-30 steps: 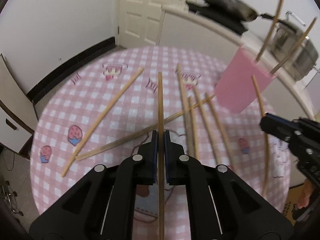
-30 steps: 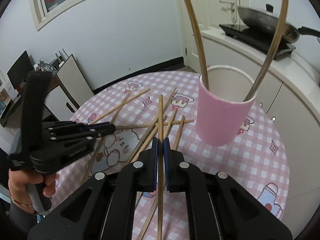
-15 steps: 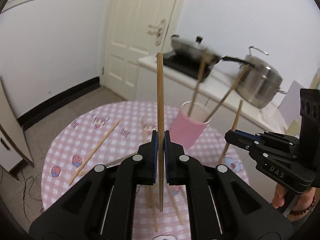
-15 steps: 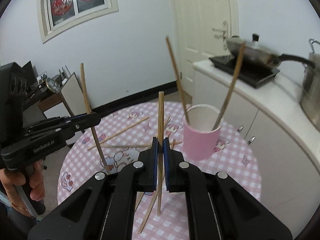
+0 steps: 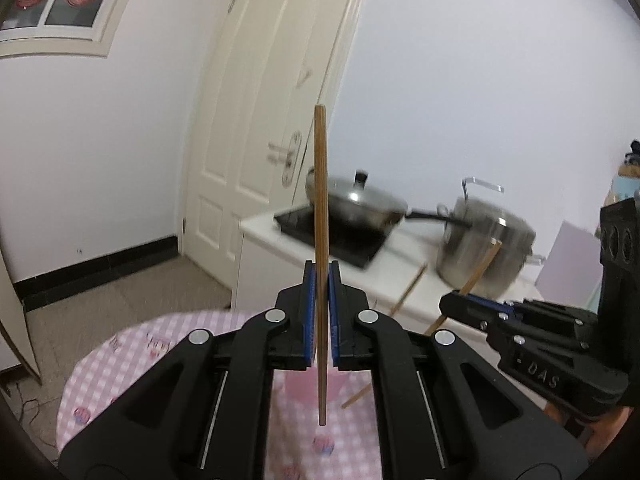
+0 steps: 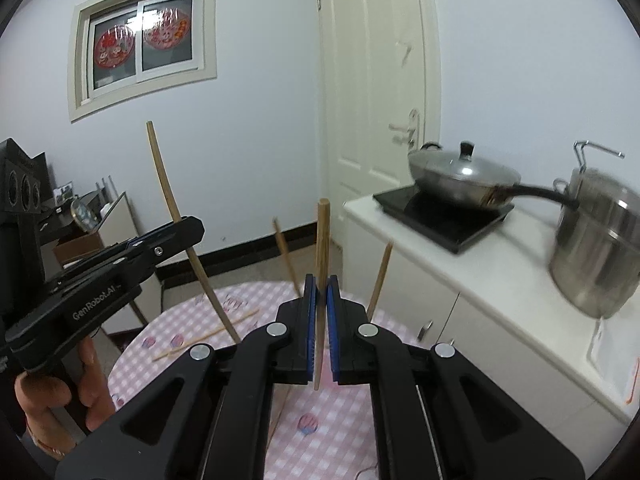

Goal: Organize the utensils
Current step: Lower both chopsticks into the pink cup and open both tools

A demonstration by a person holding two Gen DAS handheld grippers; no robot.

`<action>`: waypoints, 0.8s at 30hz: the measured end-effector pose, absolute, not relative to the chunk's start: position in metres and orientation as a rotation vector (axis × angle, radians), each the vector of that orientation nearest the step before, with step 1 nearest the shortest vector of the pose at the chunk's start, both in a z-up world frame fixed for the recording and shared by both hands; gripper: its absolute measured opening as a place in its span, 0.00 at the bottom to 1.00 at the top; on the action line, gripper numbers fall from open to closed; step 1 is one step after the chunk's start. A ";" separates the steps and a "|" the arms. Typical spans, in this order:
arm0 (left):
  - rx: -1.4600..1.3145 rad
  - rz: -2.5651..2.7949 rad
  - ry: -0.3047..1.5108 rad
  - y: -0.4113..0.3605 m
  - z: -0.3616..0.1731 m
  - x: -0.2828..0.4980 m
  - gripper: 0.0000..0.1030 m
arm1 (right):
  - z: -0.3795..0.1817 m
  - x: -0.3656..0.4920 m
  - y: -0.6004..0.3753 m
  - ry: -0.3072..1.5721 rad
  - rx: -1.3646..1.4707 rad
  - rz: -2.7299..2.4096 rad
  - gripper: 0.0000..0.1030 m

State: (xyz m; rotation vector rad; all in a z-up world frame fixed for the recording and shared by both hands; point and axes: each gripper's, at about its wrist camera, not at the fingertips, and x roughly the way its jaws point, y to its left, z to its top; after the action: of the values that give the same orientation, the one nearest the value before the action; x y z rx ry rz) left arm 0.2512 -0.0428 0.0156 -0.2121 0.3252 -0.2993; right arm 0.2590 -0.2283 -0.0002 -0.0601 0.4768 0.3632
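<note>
We see a brown wooden chopstick (image 5: 321, 208) between blue pads (image 5: 307, 320) on the black left gripper (image 5: 321, 280). The tablecloth (image 5: 132, 356) has pink and white checks. The pot (image 6: 596, 248) is shiny silver. The counter (image 6: 492, 276) and door (image 6: 372, 80) are white. The stove plate (image 6: 444, 216) is black.

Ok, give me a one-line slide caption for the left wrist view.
Left tongs clamp one upright chopstick above the pink checked table, right tongs alongside gripping another.
</note>
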 end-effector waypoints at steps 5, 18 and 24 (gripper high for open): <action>-0.221 -0.270 0.224 -0.057 0.021 0.265 0.06 | 0.009 0.271 -0.233 0.441 -0.043 0.358 0.04; -0.215 -0.210 0.203 -0.078 -0.018 0.308 0.06 | -0.002 0.299 -0.232 0.446 -0.078 0.354 0.04; -0.163 -0.223 0.197 -0.082 -0.017 0.304 0.06 | -0.023 0.304 -0.225 0.500 -0.111 0.362 0.04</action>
State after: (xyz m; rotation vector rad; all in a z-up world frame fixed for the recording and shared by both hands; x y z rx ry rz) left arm 0.3036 -0.0818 -0.0172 -0.1625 0.1970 -0.2230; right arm 0.3038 -0.2246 -0.0230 -0.1108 0.4998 0.3621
